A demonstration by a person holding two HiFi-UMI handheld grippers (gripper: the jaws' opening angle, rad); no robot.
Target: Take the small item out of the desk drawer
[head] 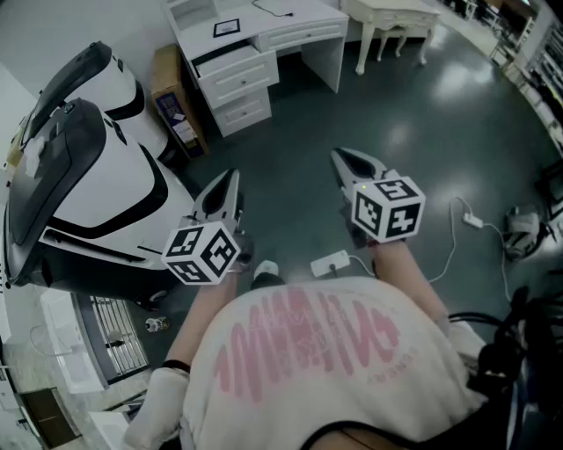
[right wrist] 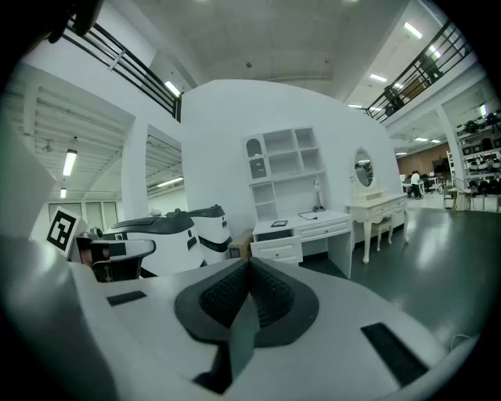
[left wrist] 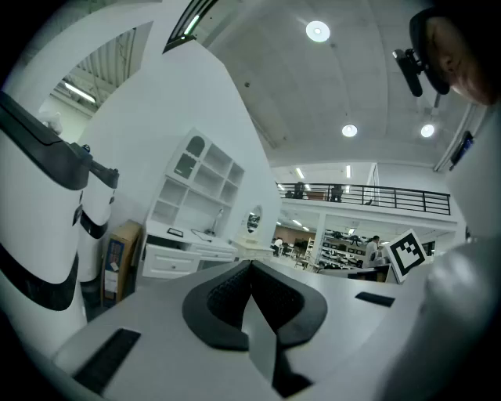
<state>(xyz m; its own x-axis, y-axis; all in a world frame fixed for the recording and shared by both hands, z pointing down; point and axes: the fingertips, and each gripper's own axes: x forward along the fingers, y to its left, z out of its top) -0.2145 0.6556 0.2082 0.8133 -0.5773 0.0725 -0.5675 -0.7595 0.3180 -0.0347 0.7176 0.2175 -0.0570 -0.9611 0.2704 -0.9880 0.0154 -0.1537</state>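
The white desk (head: 264,35) stands far ahead across the dark floor, several steps from me. Its top left drawer (head: 227,60) is pulled slightly out; what lies inside is hidden. The desk also shows in the right gripper view (right wrist: 301,231), with the part-open drawer (right wrist: 275,251), and in the left gripper view (left wrist: 188,251). My left gripper (head: 230,176) (left wrist: 250,262) is held at waist height, shut and empty. My right gripper (head: 339,156) (right wrist: 249,260) is beside it, also shut with nothing between the pads. Both point toward the desk.
Two big white machines with black trim (head: 97,176) fill the left side. A cardboard box (head: 176,97) leans beside the desk. A white dressing table (head: 391,22) stands right of the desk. A power strip (head: 330,263) and cables (head: 471,220) lie on the floor near my feet.
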